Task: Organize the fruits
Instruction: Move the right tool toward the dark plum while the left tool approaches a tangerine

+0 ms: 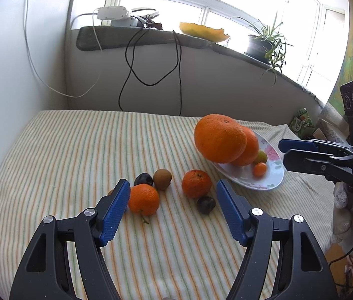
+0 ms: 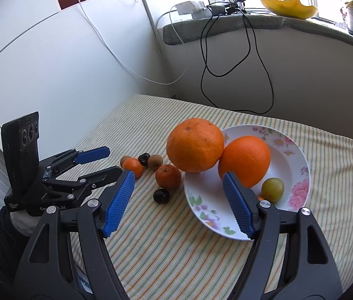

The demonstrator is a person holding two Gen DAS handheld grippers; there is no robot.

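The left gripper point(image 1: 173, 195) holds its jaws wide with nothing clamped; one mandarin point(image 1: 143, 199) lies just inside its left blue pad on the striped cloth point(image 1: 63, 155). The right gripper point(image 2: 179, 187) also has its jaws wide and empty, hovering over the near rim of the floral plate point(image 2: 299, 155).

Loose on the cloth-covered bench lie two mandarins, the second point(image 1: 196, 183) nearer the plate. Beside them are two dark plums, one point(image 1: 143, 178) behind the first mandarin and one point(image 1: 206, 205) in front of the second. One brown kiwi point(image 1: 162, 179) sits next to the rear plum, and a second brown fruit point(image 2: 125, 160) shows behind the first mandarin.

On the plate rest two large oranges, touching: one point(image 2: 195, 145) leans over the rim, the other point(image 2: 245, 160) sits inside. One yellow-green plum point(image 2: 273, 187) and one small orange fruit point(image 1: 259, 169) lie beside them.
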